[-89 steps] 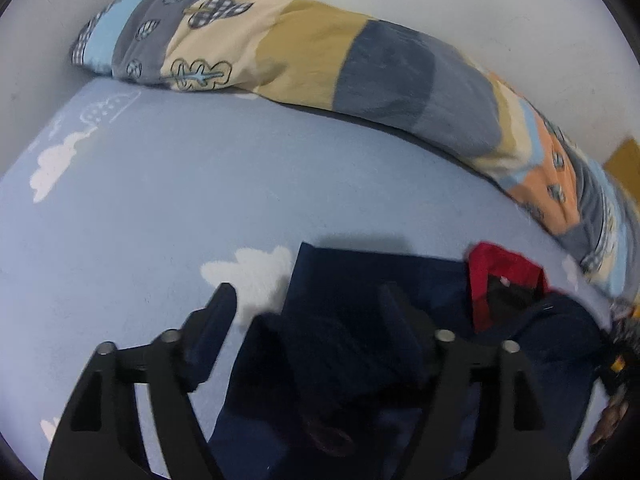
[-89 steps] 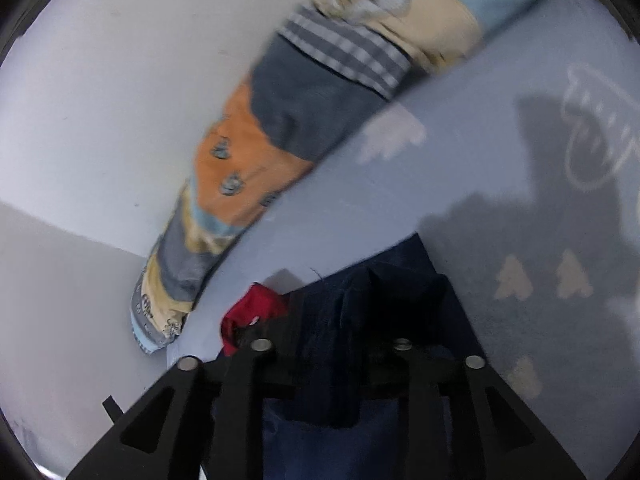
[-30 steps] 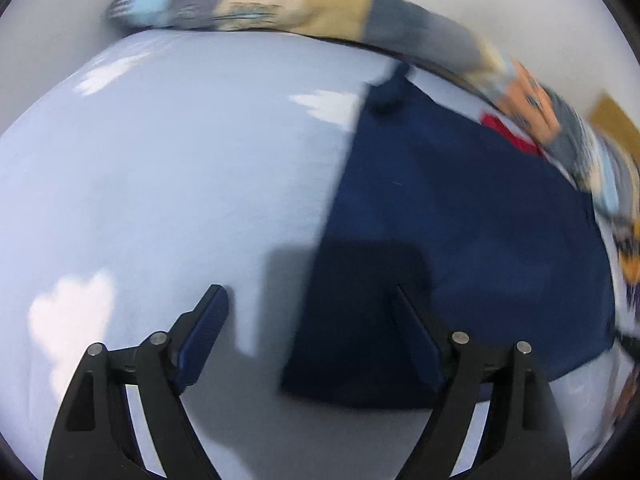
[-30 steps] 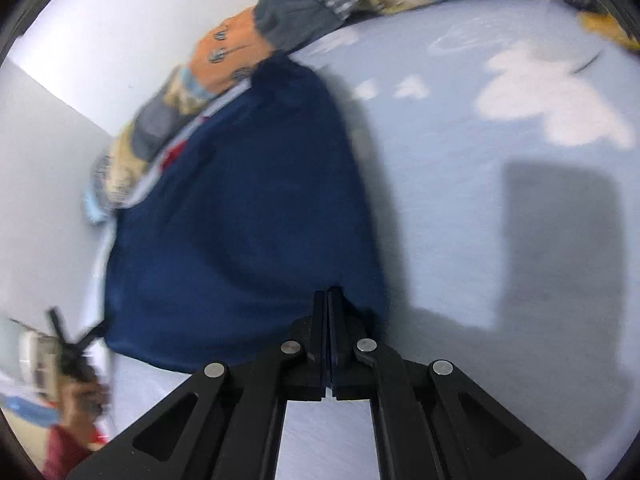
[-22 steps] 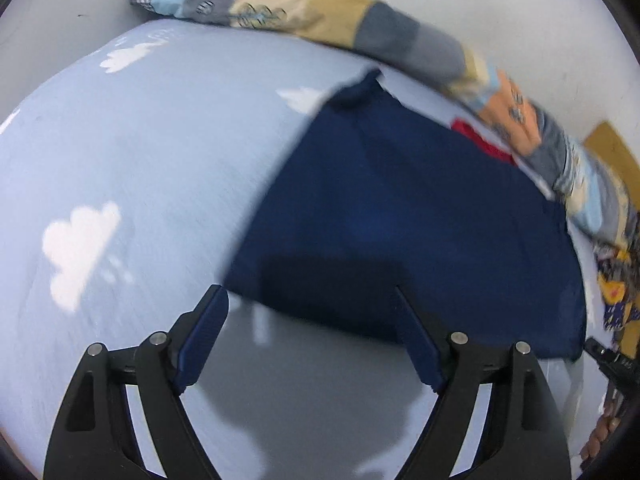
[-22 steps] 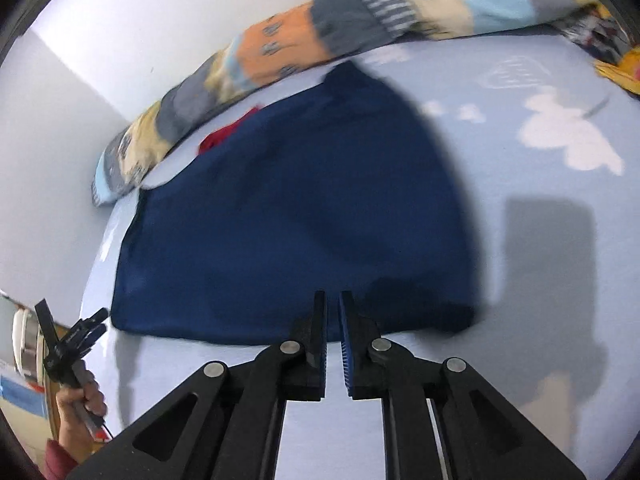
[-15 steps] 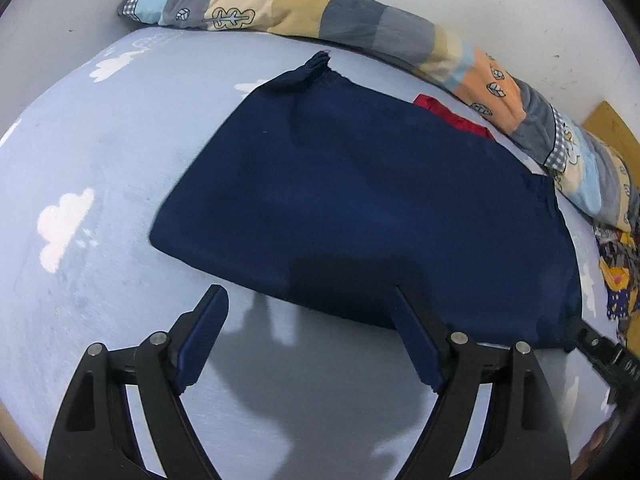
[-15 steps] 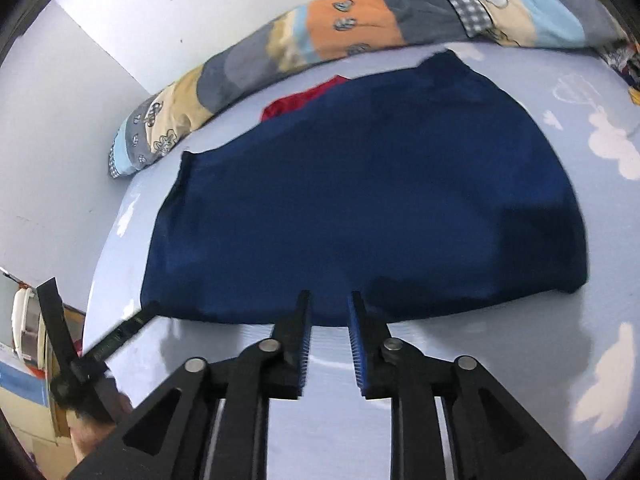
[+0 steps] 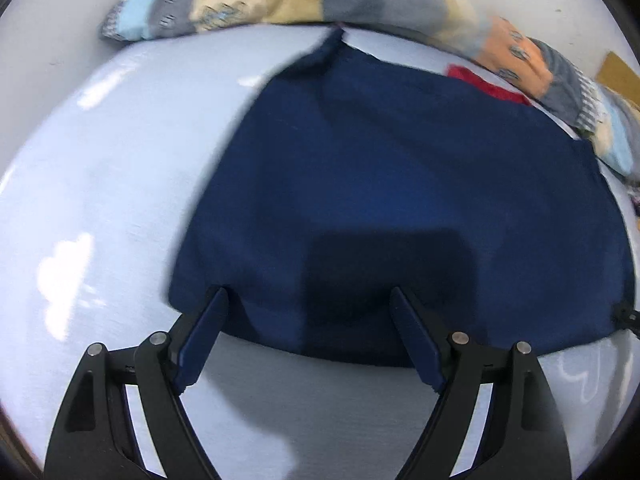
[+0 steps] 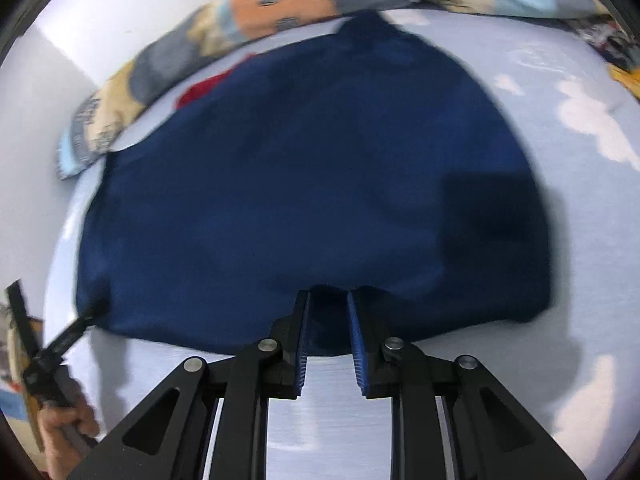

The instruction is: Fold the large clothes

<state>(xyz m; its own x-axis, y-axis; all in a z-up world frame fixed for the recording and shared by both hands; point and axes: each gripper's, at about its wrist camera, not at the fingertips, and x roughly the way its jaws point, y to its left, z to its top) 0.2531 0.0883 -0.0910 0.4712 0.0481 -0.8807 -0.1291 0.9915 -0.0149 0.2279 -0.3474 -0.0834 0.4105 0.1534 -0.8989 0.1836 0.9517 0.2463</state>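
You're over the bed sheet point(image 9: 120, 184) now, pale blue with white clouds, and it fills everything under and around both tools. Ahead of your grippers, along the wall, runs the long patchwork bolster point(image 9: 360, 4), striped in blue, grey, tan and orange. Between that and your fingertips lies the navy garment point(image 9: 400, 184), spread flat on the sheet, its near hem right at your tools and its far corner touching the bolster. A bit of red cloth point(image 9: 488, 84) peeks out from behind its far edge, just short of the bolster.

Your left gripper point(image 9: 308, 300) stands wide, nothing caught between the blue pads; both fingertips sit over the near hem, towards the garment's left corner, though whether they touch the fabric I can't tell. Your right gripper point(image 10: 328, 296) shows a narrow gap: its jaws have just parted from fully closed, and they hold nothing. The hem shows through the gap, with the pads clear of it.

From the right wrist view you can see your left hand point(image 10: 64, 432) low on the left, gripping the other tool, whose black finger reaches to the garment's near left corner. The pictures are blurred at the edges.
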